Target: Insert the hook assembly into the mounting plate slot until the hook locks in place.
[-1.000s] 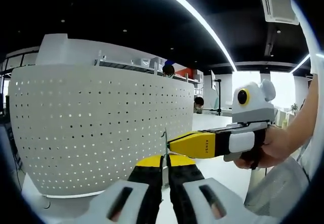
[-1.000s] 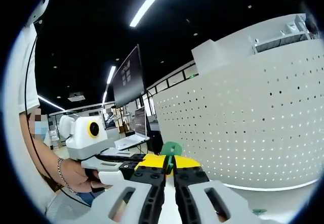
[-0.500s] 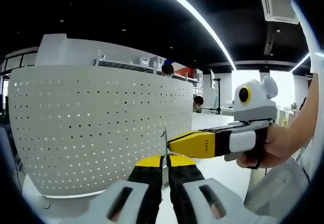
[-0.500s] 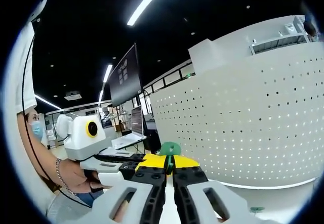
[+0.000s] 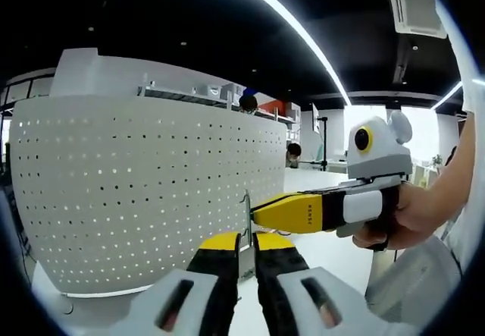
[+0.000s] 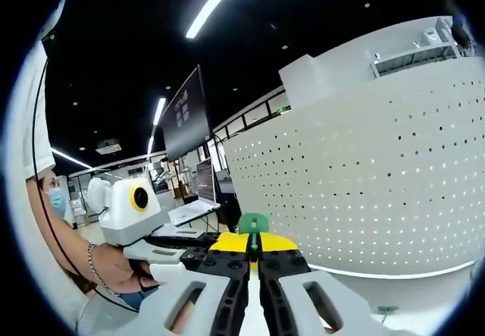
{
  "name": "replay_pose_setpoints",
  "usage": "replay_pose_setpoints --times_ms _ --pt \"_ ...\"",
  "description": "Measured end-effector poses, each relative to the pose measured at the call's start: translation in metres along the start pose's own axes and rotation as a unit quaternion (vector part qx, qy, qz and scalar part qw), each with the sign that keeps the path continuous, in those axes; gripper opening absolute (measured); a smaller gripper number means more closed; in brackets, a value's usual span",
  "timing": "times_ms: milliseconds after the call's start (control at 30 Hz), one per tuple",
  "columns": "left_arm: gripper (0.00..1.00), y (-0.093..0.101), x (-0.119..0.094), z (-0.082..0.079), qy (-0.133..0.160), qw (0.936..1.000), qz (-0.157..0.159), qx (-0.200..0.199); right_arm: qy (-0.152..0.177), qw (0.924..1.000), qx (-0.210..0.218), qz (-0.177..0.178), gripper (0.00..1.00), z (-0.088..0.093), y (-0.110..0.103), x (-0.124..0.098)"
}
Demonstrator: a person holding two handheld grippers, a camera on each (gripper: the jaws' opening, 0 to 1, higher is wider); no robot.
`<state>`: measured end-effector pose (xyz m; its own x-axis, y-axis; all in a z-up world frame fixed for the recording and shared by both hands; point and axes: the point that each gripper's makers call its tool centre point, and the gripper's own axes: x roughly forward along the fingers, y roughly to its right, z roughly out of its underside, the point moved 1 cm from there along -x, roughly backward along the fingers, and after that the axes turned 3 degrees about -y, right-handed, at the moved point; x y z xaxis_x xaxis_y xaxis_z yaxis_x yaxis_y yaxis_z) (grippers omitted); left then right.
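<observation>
A big white board (image 5: 144, 192) full of small holes stands on the white tabletop (image 6: 424, 298). The right gripper (image 6: 254, 251) pinches a green hook (image 6: 253, 224) with its jaws closed, near the board. The left gripper (image 5: 244, 239) has its jaws a little apart, holding nothing. A laptop (image 6: 198, 199) sits behind.

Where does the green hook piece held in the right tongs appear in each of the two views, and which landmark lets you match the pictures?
Left gripper view: the green hook piece is hard to make out; a thin sliver at the tip of the right tongs, in front of the white perforated panel.
Right gripper view: the green hook piece sits low centre, clamped at the tips of the right tongs.
Shared landmark: the white perforated panel.
</observation>
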<state>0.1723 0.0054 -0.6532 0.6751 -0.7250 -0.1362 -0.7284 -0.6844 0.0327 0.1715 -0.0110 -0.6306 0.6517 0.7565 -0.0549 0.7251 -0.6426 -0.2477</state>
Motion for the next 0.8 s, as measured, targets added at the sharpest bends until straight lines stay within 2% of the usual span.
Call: replay_pose_setpoints --times_ms 67,200,300,533,700,767,800 --pt "0.26 0.001 0.001 0.000 -0.002 1.0000 -0.002 -0.003 0.002 1.0000 0.001 -0.001 0.00 -0.002 0.000 0.000" --pt "0.41 0.005 0.005 0.003 -0.009 0.9999 0.008 -0.008 0.002 1.0000 0.002 0.000 0.00 -0.002 0.002 0.000" --pt "0.52 0.006 0.006 0.005 -0.010 0.9999 0.009 -0.001 0.002 1.0000 0.003 0.000 0.00 -0.002 0.002 -0.001" --pt "0.80 0.006 0.008 0.011 -0.022 0.9996 0.006 -0.014 0.000 1.0000 0.005 0.000 0.00 -0.001 0.001 -0.001" --pt "0.79 0.004 0.007 0.011 -0.022 0.9997 0.002 -0.012 -0.002 1.0000 -0.003 0.003 0.00 -0.002 0.000 0.000" --pt "0.78 0.004 0.007 0.011 -0.023 0.9997 0.001 -0.013 -0.002 0.9996 -0.027 0.011 0.00 -0.005 0.000 -0.001" --pt "0.78 0.003 0.007 0.011 -0.023 0.9997 0.000 -0.013 -0.006 0.9978 -0.062 0.022 0.00 -0.007 0.001 -0.001"
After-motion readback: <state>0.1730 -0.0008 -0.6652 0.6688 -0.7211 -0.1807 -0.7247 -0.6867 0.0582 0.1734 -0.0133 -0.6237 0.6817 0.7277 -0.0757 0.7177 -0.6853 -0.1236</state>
